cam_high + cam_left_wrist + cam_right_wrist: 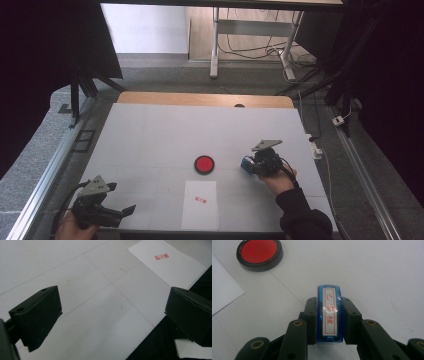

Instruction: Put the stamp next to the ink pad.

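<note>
Right gripper view, blue stamp point(330, 315) clamped between right gripper point(329, 321) jaws, left gripper point(131, 209) apart

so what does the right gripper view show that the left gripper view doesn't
The right gripper view has the right gripper shut on a blue stamp whose label carries red characters, and the round red ink pad on the table beyond it. The left gripper view has the left gripper with its jaws wide apart and nothing between them, and a red stamped mark on the paper. Both take in the white table and part of the white sheet of paper.
</note>
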### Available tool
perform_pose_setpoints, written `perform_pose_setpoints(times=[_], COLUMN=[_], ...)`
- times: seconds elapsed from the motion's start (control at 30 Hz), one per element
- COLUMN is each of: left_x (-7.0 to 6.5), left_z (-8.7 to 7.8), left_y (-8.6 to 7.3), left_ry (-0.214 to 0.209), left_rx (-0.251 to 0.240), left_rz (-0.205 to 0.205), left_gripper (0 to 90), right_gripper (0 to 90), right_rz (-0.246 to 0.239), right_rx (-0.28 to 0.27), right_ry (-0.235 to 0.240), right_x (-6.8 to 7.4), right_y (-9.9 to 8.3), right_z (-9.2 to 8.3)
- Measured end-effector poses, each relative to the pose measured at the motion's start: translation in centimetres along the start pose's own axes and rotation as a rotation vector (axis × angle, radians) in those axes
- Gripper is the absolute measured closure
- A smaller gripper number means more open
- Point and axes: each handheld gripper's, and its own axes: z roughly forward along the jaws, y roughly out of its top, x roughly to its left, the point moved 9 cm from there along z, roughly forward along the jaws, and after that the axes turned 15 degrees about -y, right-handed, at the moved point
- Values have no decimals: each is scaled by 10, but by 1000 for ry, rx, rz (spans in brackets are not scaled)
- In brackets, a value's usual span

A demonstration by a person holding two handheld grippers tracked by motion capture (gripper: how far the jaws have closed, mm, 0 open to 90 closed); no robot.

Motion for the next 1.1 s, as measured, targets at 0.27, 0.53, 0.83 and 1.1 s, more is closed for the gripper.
perform_pose_setpoints(times=[0.27, 0.53, 0.83, 1.1], left_x=[0, 0, 0, 0], left_z=[0, 0, 0, 0], left_y=[0, 0, 0, 0], left_ry=[2, 0, 1, 4], left_rx=[2, 3, 2, 3], left_rz=[2, 3, 3, 4], left_gripper=[6, 6, 6, 6], right_gripper=[636, 551, 433, 311], right_rz=[11, 25, 41, 86], right_rx=[-1, -27, -47, -76], right_ry=[6, -9, -12, 10], right_x=[0, -1, 1, 2], right_y=[0, 5, 9, 14], right_z=[1, -4, -10, -21])
